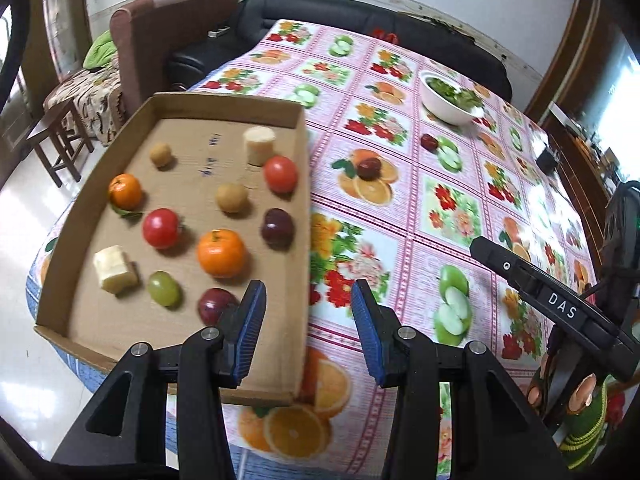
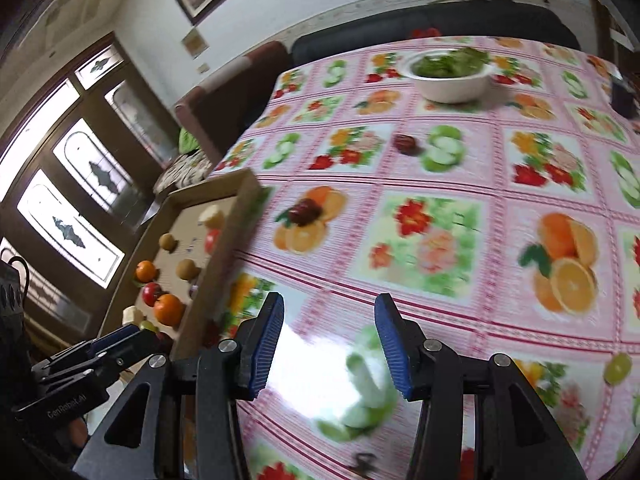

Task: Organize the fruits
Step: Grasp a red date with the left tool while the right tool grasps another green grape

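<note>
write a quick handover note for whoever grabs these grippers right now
Left gripper: open, empty, hovering over the near right edge of the cardboard tray.
Right gripper: open, empty, above the tablecloth.
Done: the tray holds about eleven pieces, among them two oranges, two tomatoes, a green grape and dark plums.
Left: two dark red fruits are loose on the cloth, one on an orange print, one nearer the white bowl; a green grape lies at the right. The white bowl of greens is likely not part of the job.
</note>
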The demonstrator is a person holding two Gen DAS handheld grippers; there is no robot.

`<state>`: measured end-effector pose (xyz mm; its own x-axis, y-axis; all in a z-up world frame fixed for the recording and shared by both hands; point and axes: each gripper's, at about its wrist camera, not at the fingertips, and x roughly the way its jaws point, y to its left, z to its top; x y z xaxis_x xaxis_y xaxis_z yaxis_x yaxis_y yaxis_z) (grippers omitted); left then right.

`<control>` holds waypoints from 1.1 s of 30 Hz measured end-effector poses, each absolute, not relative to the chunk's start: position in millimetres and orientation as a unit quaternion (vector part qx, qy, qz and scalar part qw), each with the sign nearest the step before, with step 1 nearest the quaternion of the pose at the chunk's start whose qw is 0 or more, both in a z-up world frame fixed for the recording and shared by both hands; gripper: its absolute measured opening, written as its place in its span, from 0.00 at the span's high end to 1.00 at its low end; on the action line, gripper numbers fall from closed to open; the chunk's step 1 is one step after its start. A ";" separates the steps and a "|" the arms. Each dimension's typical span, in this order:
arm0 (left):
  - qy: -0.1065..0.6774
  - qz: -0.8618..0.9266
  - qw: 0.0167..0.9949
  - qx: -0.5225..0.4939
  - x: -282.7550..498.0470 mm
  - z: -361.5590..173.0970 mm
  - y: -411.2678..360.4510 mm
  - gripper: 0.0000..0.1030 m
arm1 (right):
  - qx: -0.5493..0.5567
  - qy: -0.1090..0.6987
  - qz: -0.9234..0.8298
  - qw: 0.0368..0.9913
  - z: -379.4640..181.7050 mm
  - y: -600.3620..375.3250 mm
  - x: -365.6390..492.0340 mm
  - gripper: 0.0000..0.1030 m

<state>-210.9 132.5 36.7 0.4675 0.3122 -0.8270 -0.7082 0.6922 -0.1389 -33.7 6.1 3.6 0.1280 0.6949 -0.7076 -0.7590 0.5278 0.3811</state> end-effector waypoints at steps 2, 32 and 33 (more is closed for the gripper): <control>0.415 0.302 0.824 -0.241 -206.1 36.0 128.4 0.59 | -0.032 0.450 0.479 0.753 2.0 -3.2 -30.0 0.52; 0.445 0.255 0.830 -0.220 -130.9 26.7 114.9 0.59 | -0.032 0.435 0.311 0.845 -19.4 -159.0 20.6 0.51; 0.443 0.256 0.831 -0.219 -124.7 28.1 119.2 0.59 | -0.041 0.436 0.308 0.845 -20.8 -155.1 21.6 0.51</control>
<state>-124.7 119.2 28.1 0.4772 0.2305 -0.8480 -0.6190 0.7731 -0.1382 21.6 -155.1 -20.8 0.4301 0.4840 -0.7621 -0.5557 0.8072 0.1990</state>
